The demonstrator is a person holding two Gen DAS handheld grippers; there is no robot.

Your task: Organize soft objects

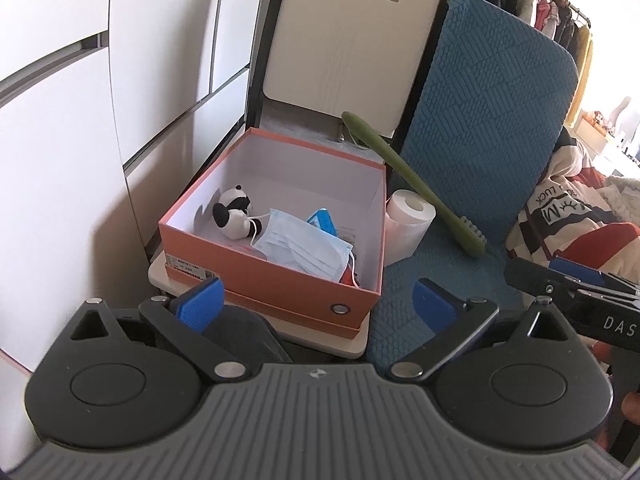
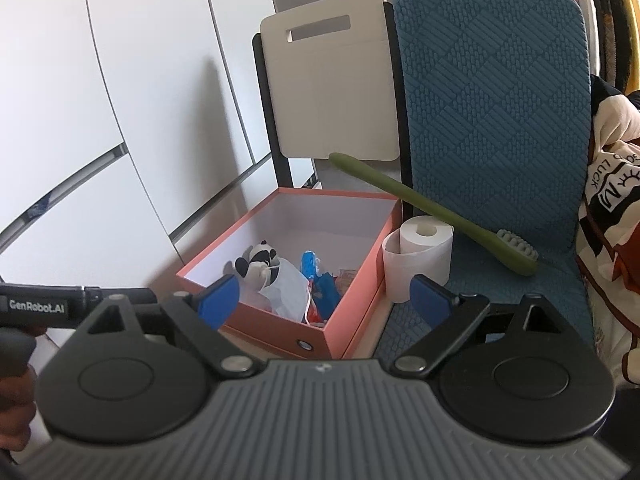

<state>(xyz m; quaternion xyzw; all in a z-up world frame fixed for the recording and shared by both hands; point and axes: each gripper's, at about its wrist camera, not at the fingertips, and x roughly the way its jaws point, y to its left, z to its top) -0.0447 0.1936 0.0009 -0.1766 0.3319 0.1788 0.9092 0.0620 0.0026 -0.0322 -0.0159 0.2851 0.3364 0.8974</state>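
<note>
Both sets of fingers stand wide apart with nothing between them: the left gripper (image 1: 318, 298) hovers before the near edge of the orange box (image 1: 256, 268), and the right gripper (image 2: 326, 298) hangs over the box's near right corner. Going left to right, white cupboard doors (image 1: 60, 120) fill the left side. The open box sits on a pale chair seat (image 1: 352, 344); inside lie a panda plush (image 1: 234, 210), then a blue face mask (image 1: 300, 244) overlapping it, then a blue packet (image 1: 323, 220) and some red items. Just beside the box stands a toilet roll (image 1: 408, 216) on the blue cushioned chair (image 1: 492, 120), where a green long-handled brush (image 1: 420, 184) leans. Patterned fabric (image 1: 560, 216) lies furthest right.
</note>
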